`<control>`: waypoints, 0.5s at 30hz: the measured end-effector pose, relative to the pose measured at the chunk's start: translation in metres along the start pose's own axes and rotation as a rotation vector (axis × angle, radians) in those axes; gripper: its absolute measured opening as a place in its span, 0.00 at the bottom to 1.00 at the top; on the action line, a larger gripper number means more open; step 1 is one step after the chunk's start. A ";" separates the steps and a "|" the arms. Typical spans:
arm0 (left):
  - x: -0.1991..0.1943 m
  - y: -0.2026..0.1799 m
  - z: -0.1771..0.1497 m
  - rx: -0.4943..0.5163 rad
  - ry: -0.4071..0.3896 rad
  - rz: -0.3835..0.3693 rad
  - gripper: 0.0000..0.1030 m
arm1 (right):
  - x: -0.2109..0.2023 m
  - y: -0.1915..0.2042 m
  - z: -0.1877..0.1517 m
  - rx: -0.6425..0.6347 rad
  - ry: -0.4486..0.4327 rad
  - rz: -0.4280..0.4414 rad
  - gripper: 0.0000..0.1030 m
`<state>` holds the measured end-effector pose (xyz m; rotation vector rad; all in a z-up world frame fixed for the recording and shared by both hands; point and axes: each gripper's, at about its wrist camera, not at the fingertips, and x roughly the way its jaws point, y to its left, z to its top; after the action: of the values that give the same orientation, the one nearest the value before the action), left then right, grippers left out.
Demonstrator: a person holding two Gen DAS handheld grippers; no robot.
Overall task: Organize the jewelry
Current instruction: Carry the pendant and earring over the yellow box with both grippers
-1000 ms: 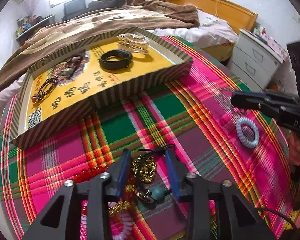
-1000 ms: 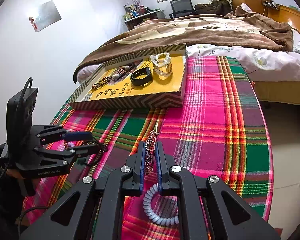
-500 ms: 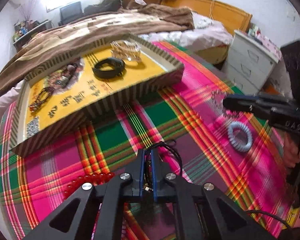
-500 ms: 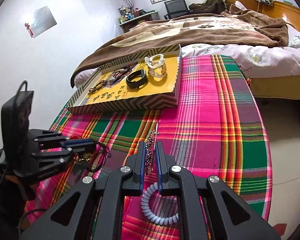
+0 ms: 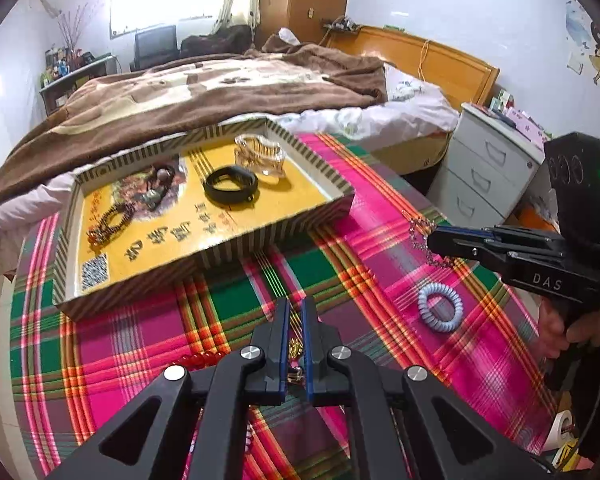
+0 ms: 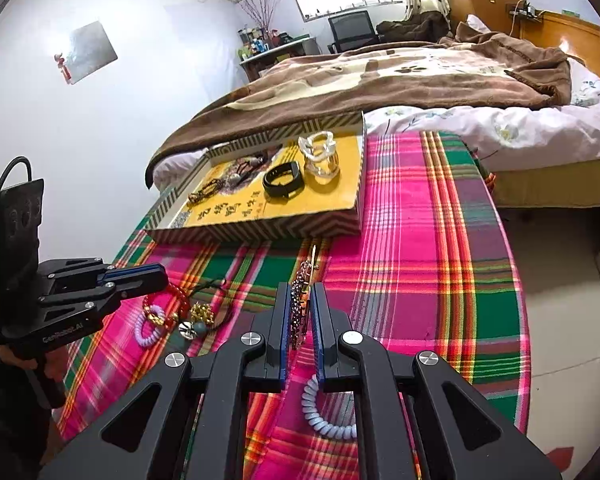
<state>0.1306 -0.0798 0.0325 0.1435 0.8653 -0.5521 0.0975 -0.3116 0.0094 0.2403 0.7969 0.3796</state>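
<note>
On plaid counter (image 5: 380, 264): left tongs (image 5: 296, 332) clamped on gold-charm cord bracelet (image 6: 202, 312), right tongs (image 6: 302, 316) clamped on beaded hairpin (image 6: 302, 292). Step: carrying both. Next: reach striped tray (image 5: 260, 240) at 12 o'clock, release beside black band (image 5: 230, 185).

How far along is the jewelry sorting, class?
Done: the clear bracelet, black band and beaded bracelets lie in the tray.
In hand: the right gripper is shut on a sparkly clip; the left gripper is shut above the gold charm, grip unclear.
Left: blue coil tie, red beads and purple coil on the cloth.
</note>
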 end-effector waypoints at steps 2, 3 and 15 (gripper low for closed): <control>-0.005 0.002 0.003 -0.006 -0.013 0.001 0.05 | -0.004 0.002 0.002 -0.005 -0.008 -0.003 0.09; -0.007 0.003 0.004 -0.009 -0.017 0.002 0.05 | -0.005 0.003 0.003 -0.007 -0.011 -0.004 0.09; 0.049 0.023 -0.003 -0.055 0.138 -0.006 0.10 | -0.004 0.005 0.000 0.005 -0.010 -0.009 0.09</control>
<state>0.1663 -0.0791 -0.0088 0.1303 1.0148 -0.5279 0.0931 -0.3087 0.0137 0.2435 0.7886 0.3676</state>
